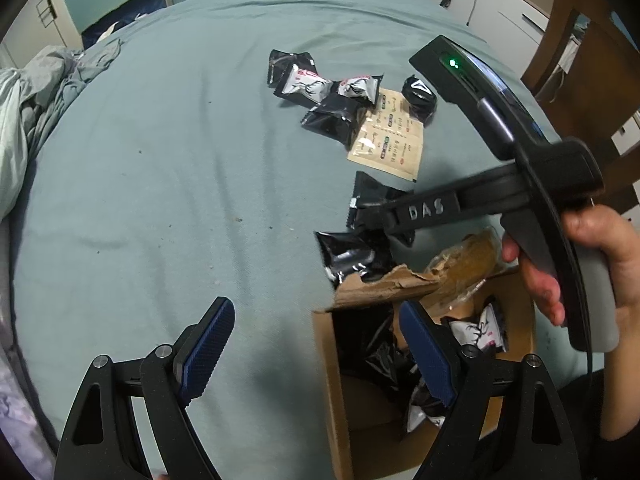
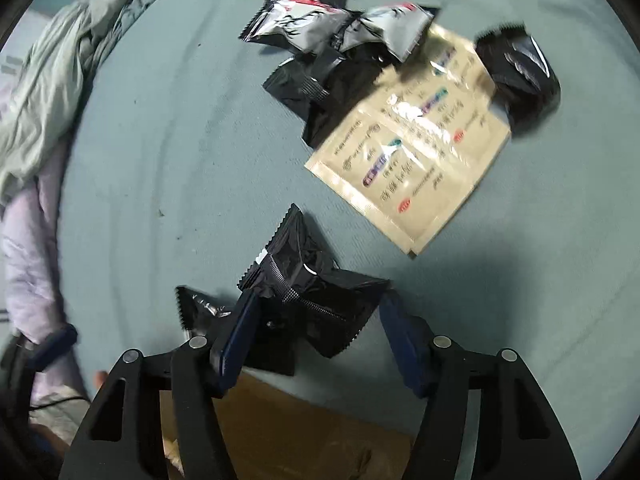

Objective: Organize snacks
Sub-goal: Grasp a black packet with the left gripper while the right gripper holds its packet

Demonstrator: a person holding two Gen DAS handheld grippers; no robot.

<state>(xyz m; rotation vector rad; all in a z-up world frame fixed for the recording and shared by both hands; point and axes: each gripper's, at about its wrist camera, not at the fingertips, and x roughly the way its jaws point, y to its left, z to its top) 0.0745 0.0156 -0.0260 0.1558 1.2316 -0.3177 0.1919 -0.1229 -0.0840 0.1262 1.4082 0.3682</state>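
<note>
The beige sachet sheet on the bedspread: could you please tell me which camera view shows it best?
The right wrist view: the beige sachet sheet fills much of the upper frame, print and glare visible, though slightly blurred. In the left wrist view the sheet is far smaller, with a black snack packet overlapping its edge.

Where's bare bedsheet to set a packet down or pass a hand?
Free: the wide sheet between the crumpled bedding and the snack pile. Crowded: around the tan sachet, the black packets under the right gripper, and the cardboard box.
</note>
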